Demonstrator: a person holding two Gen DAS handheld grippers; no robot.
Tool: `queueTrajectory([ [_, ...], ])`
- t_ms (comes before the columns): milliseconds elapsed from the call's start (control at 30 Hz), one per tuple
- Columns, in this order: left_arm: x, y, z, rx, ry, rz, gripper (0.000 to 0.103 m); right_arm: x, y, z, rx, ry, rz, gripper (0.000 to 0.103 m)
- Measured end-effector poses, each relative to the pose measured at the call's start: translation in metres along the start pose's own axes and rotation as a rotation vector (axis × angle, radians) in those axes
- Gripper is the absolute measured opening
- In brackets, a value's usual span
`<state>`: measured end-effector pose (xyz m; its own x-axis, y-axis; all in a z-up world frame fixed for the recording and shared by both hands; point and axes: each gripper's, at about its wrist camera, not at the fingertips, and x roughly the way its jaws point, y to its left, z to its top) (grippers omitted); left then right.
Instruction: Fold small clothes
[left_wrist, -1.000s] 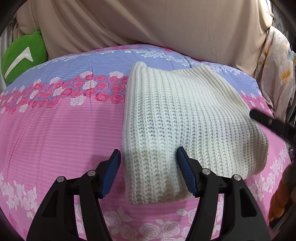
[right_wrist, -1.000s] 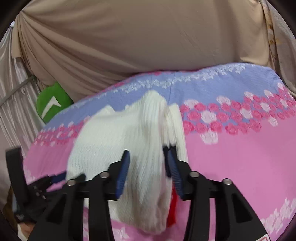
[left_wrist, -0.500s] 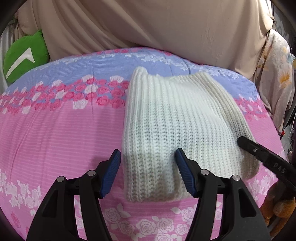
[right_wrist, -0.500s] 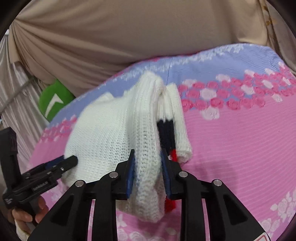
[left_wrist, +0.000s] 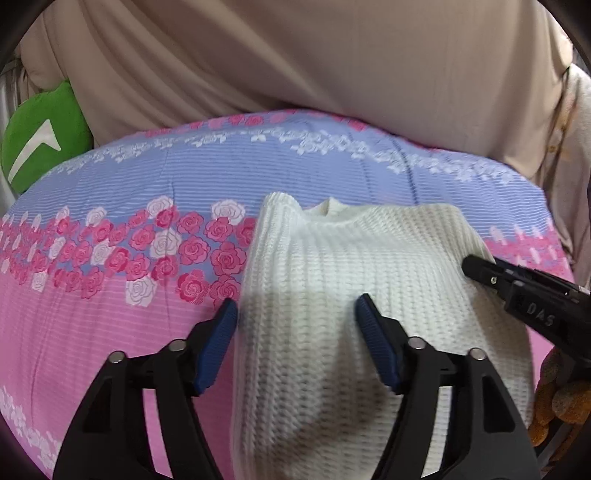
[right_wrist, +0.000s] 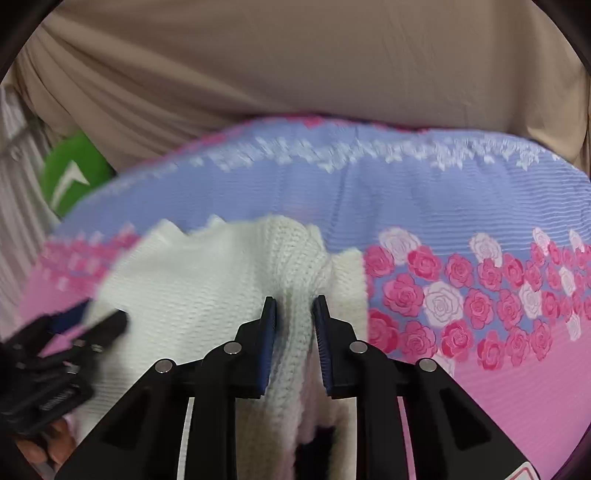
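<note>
Cream-white chunky knitted sweater (left_wrist: 354, 295), folded into a thick rectangle, lies on a bed in the centre and lower right of the left wrist view, its neckline towards the top of the frame. In the right wrist view the same sweater (right_wrist: 207, 295) fills the lower left and centre, with one raised fold of knit running down the middle.

Right gripper (right_wrist: 294, 308), black with blue pads, has its jaws drawn narrow and pinches that raised fold between them. It also shows as a black bar at the right edge of the left wrist view (left_wrist: 524, 295), touching the sweater's right side.

Left gripper (left_wrist: 295, 310), at the bottom centre of its own view, has its jaws spread wide, one blue pad either side of the sweater's left portion, gripping nothing. It appears blurred at the lower left of the right wrist view (right_wrist: 92, 321).

Beneath lies a pink and lilac bedsheet printed with roses (left_wrist: 110, 314). Beige draped fabric (left_wrist: 314, 59) fills the top, and a green cushion with a white mark (left_wrist: 40, 133) sits at the upper left.
</note>
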<state>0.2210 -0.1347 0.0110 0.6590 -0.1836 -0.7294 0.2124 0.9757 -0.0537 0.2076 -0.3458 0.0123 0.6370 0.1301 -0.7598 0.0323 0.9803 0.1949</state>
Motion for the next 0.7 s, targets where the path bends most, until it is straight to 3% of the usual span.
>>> queueTrajectory([
  [100, 0.006, -0.001, -0.002, -0.008, -0.019, 0.031, 0.08, 0.005, -0.023, -0.002, 0.104, -0.002, 0.102, 0.023],
  [200, -0.001, -0.003, -0.002, 0.003, -0.028, 0.037, 0.08, -0.014, -0.024, -0.003, 0.12, -0.034, 0.098, 0.024],
  [333, -0.035, 0.001, -0.008, 0.019, -0.08, 0.002, 0.078, -0.074, -0.013, -0.026, 0.085, -0.141, 0.074, 0.024],
  [400, -0.049, 0.002, -0.018, 0.033, -0.09, -0.01, 0.078, -0.09, -0.01, -0.046, 0.064, -0.136, 0.079, 0.029],
  [500, -0.054, -0.001, -0.038, 0.041, -0.063, -0.026, 0.078, -0.098, -0.005, -0.082, 0.038, -0.104, 0.116, 0.029],
  [567, -0.049, -0.005, -0.05, 0.05, -0.039, -0.023, 0.078, -0.082, -0.001, -0.093, 0.013, -0.058, 0.069, 0.03],
  [600, -0.043, -0.007, -0.055, 0.048, -0.027, -0.012, 0.078, -0.076, -0.002, -0.095, 0.014, -0.045, 0.052, 0.036],
  [700, -0.041, -0.006, -0.061, 0.021, -0.028, 0.002, 0.079, -0.08, -0.002, -0.096, 0.053, -0.057, 0.071, 0.037],
])
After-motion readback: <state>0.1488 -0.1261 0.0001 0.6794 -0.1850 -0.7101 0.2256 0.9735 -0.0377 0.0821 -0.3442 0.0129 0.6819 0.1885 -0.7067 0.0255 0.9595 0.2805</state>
